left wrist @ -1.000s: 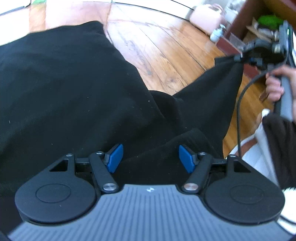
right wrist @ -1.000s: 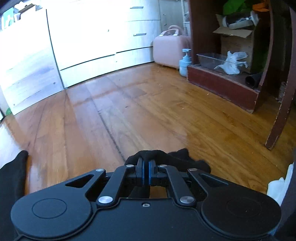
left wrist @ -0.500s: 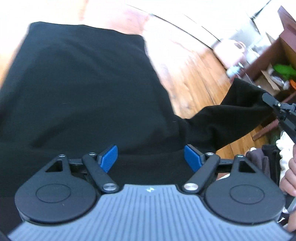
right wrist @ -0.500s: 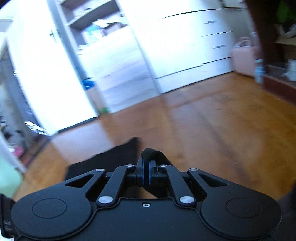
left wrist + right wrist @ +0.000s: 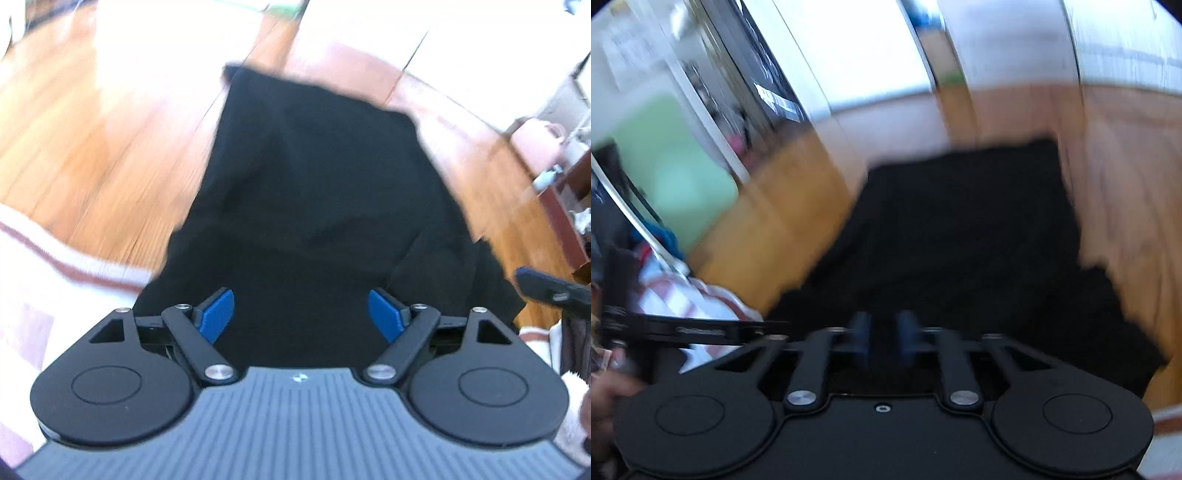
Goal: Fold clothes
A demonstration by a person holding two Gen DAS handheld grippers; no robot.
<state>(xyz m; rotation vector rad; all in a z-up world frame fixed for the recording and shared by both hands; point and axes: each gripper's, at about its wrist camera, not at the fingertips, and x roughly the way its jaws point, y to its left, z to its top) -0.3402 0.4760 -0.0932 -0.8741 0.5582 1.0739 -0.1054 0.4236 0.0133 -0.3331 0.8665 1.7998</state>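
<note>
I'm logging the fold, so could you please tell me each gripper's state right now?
Left gripper: open, holding nothing, above the black garment.
Right gripper: jaws opening, nothing visibly gripped.

The garment (image 5: 317, 206) is plain black, with no print showing. The floor (image 5: 92, 147) is warm orange-brown wood with plank grain. The left tool (image 5: 301, 314) is black with bright blue pads (image 5: 218, 314) and a grey ribbed body. The right tool (image 5: 882, 338) is black with darker blue pads (image 5: 858, 338). A white cloth (image 5: 55, 258) carries a reddish-brown stripe.
</note>
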